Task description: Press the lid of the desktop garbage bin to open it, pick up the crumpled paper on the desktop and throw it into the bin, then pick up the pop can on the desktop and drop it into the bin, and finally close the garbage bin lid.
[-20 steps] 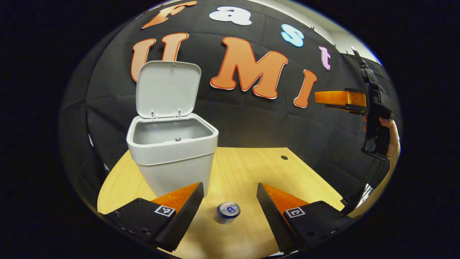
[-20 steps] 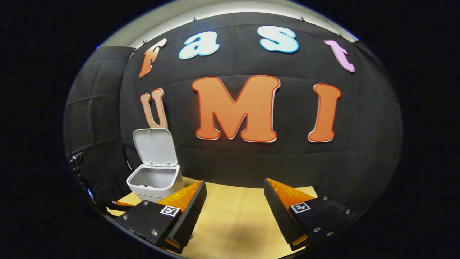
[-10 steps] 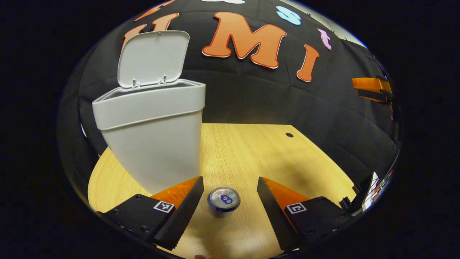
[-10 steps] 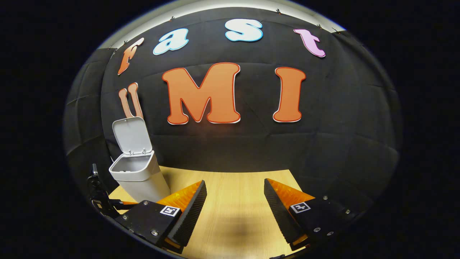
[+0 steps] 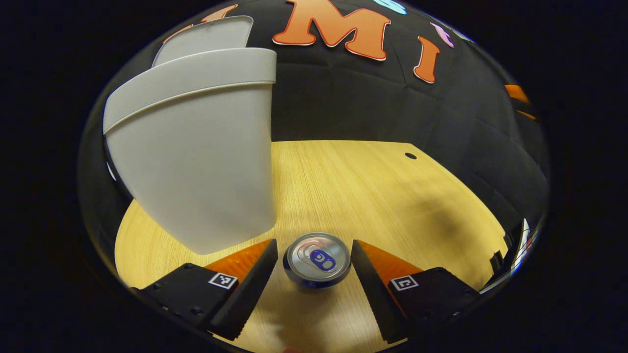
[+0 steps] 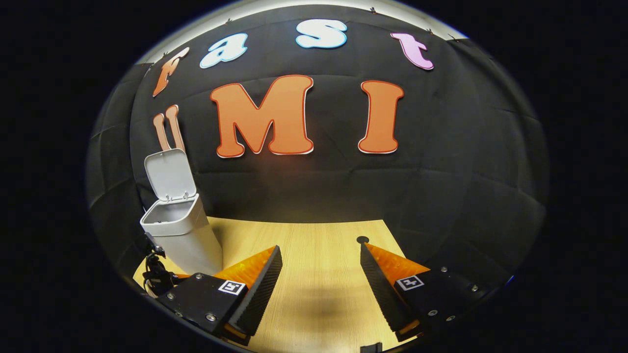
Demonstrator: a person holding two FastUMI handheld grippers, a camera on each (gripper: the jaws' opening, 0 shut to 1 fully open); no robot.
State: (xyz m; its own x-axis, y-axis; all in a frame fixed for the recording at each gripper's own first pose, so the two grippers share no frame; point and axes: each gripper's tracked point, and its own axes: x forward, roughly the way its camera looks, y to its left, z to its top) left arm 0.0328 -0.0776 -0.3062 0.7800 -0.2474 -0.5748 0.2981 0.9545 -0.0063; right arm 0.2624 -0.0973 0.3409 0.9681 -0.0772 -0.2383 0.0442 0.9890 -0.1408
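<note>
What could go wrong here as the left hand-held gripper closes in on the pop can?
The pop can stands upright between the open left hand-held gripper fingers; an uneven close might tip it. The garbage bin wall sits right beside the left finger, so a lift could bump it. Its lid stands open.

Pop can (image 5: 317,260) upright on desk, just beside grey bin (image 5: 196,152), lid (image 6: 169,175) up.

No readable words or numbers appear on any object; the pop can (image 5: 317,260), at lower centre of the left gripper view, shows a bare top without legible print.
</note>
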